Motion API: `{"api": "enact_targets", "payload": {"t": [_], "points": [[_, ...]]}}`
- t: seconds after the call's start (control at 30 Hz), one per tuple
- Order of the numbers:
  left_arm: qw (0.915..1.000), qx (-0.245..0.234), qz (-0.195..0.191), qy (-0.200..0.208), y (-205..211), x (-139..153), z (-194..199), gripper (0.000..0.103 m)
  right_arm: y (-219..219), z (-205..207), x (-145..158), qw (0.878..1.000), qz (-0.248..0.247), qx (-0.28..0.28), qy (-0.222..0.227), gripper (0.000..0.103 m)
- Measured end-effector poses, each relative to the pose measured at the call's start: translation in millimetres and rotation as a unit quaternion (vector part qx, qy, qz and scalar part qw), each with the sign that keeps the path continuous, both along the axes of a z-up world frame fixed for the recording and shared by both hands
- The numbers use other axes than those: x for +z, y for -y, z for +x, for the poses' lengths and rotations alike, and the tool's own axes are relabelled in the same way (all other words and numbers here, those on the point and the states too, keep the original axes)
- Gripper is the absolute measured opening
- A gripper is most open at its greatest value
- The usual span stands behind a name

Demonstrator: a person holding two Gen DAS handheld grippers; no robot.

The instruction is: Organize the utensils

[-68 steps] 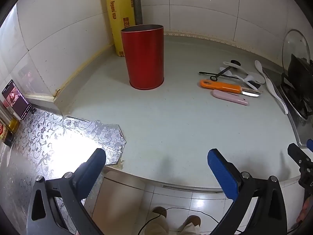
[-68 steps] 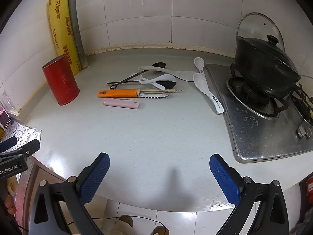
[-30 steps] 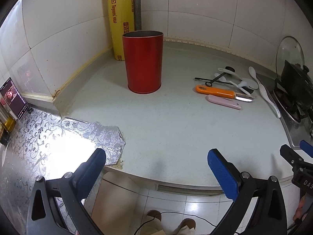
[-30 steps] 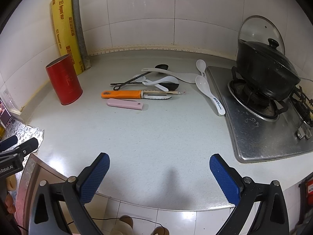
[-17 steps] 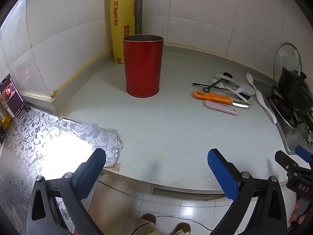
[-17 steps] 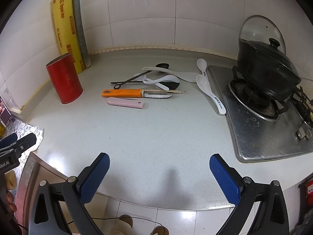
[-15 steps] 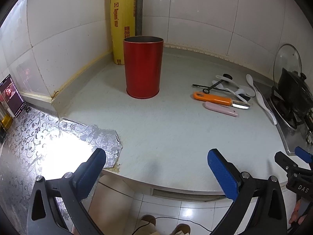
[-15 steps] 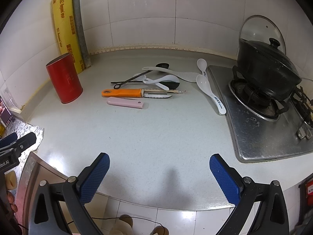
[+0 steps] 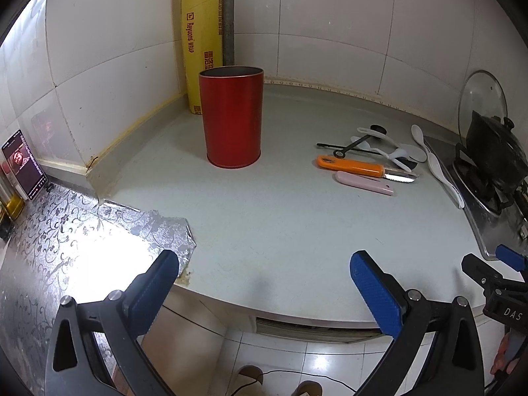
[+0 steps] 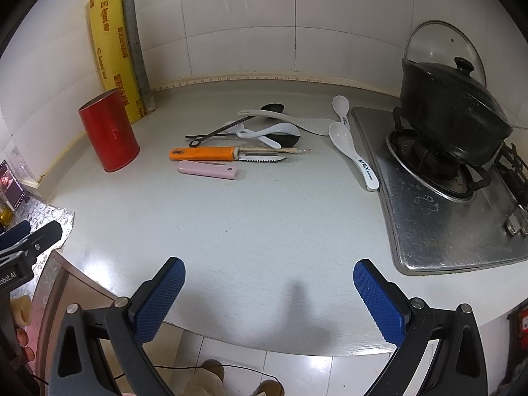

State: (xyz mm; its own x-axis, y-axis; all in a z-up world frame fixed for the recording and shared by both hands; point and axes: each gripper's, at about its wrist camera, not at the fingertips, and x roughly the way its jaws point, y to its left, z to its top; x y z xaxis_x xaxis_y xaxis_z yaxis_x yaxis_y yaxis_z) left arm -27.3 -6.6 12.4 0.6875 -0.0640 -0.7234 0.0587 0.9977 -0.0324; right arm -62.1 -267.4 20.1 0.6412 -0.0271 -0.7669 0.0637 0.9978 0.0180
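A red cylindrical holder (image 9: 231,118) (image 10: 109,138) stands upright near the back left corner of the counter, with nothing showing above its rim. Right of it lies a loose cluster: an orange-handled knife (image 9: 353,166) (image 10: 204,153), a pink folded tool (image 9: 363,183) (image 10: 208,169), a thin black brush (image 10: 219,130), several white spoons (image 10: 353,150) and a dark ladle (image 10: 273,108). My left gripper (image 9: 264,280) hangs open over the counter's front edge. My right gripper (image 10: 269,283) is also open at the front edge, well short of the utensils.
A yellow cling-wrap box (image 9: 198,36) leans in the corner behind the holder. A gas stove (image 10: 439,211) with a black pot (image 10: 448,112) and glass lid fills the right. Patterned foil (image 9: 66,241) and a phone (image 9: 23,165) lie left.
Both grippers have drawn back a little and risen, so the holder and the utensils look slightly farther away. Nothing on the counter has moved; both grippers stay open.
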Motion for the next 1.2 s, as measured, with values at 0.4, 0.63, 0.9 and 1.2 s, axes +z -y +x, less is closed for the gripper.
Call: {"api": "enact_targets", "payload": {"t": [0.4, 0.63, 0.9, 1.2], "points": [[0.9999, 0.007, 0.013, 0.0, 20.4, 1.2, -14.2, 0.103, 15.6, -6.2, 1.7, 1.0, 0.01, 0.016, 0.011, 0.103], [0.9995, 0.0, 0.031, -0.001, 31.5, 1.6, -19.9, 0.103, 20.7, -8.1, 2.6, 1.0, 0.015, 0.021, 0.017, 0.103], [0.9989, -0.013, 0.045, -0.002, 41.2, 1.5, -21.5, 0.103, 23.1, -8.9, 4.0, 0.999, 0.017, 0.022, 0.023, 0.103], [0.9987, -0.018, 0.047, -0.005, 44.8, 0.0, -18.5, 0.103, 24.1, -8.0, 4.5, 0.999, 0.016, 0.021, 0.024, 0.103]]}}
